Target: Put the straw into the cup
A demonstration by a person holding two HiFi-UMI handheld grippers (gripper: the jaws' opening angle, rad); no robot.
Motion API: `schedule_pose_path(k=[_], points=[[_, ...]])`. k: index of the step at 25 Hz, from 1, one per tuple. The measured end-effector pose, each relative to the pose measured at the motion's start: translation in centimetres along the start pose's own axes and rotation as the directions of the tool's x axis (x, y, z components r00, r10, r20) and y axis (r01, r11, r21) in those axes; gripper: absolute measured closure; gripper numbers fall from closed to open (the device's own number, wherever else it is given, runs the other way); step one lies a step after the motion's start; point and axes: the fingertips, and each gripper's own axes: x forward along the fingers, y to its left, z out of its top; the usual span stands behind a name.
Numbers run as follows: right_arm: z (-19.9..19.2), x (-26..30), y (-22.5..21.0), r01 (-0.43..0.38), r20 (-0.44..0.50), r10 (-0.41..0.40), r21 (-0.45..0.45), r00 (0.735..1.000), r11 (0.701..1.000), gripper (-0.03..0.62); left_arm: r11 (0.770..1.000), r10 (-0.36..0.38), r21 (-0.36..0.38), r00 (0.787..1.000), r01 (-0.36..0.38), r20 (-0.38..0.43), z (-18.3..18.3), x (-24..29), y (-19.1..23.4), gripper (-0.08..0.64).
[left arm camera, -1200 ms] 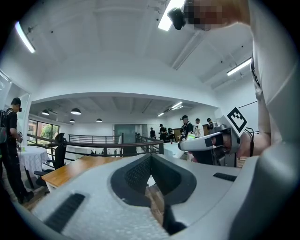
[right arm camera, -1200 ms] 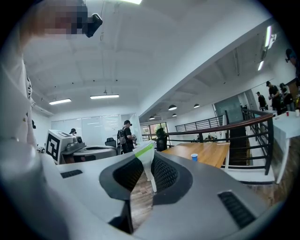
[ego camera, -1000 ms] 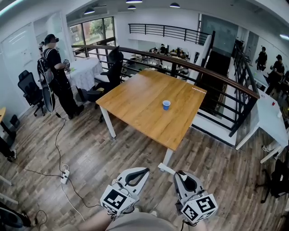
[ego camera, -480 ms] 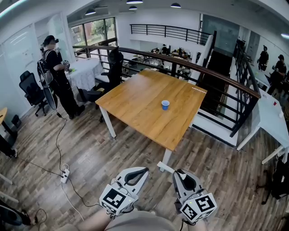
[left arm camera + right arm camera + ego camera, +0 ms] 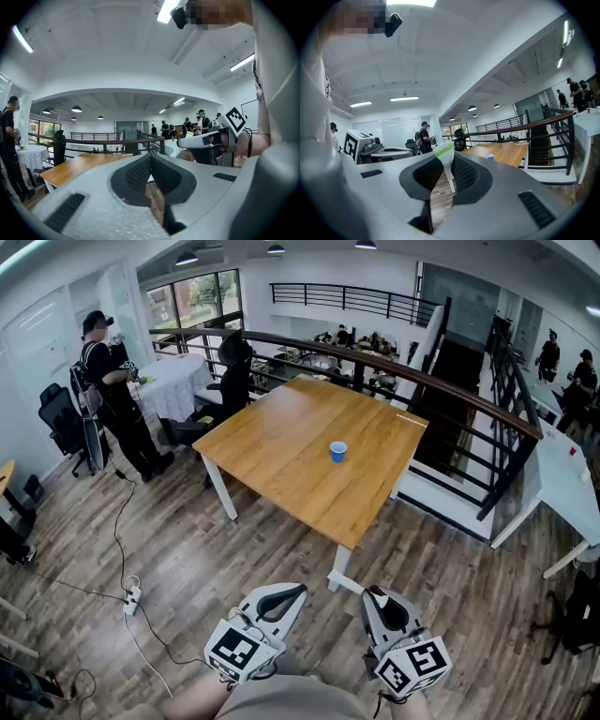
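A small blue cup (image 5: pixel 338 451) stands upright near the middle of the wooden table (image 5: pixel 281 451), well ahead of both grippers; it also shows far off as the cup (image 5: pixel 490 157) in the right gripper view. My right gripper (image 5: pixel 449 158) is shut on a white straw with a green band (image 5: pixel 445 154), which sticks up between its pads. In the head view the right gripper (image 5: pixel 373 592) hangs over the wooden floor, short of the table. My left gripper (image 5: pixel 301 590) is level beside it, jaws closed with nothing between them (image 5: pixel 150 158).
A dark curved railing (image 5: pixel 450 395) runs behind and to the right of the table. A person (image 5: pixel 108 395) stands at the far left near office chairs. A power strip with a cable (image 5: pixel 131 596) lies on the floor to the left. A white table (image 5: pixel 562 484) stands at the right.
The head view has drifted, so the table and cup sit slightly further left. Both grippers have advanced a little over the floor. The straw stays gripped.
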Motion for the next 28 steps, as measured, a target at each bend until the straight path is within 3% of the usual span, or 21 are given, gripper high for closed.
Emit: schedule_pose_path(k=[17, 28], points=[[-1.4, 2.9, -4.3, 0.018, 0.027, -0.018, -0.005, 0.999, 1.0, 0.535, 1.0, -0.028, 0.0, 0.999, 0.028, 0.016, -2.2, 5.6, 2.1, 0.548], [-1.9, 9.5, -6.5, 0.034, 0.014, -0.034, 0.001, 0.999, 0.999, 0.535, 1.0, -0.031, 0.004, 1.0, 0.031, -0.005, -3.8, 8.7, 8.5, 0.548]])
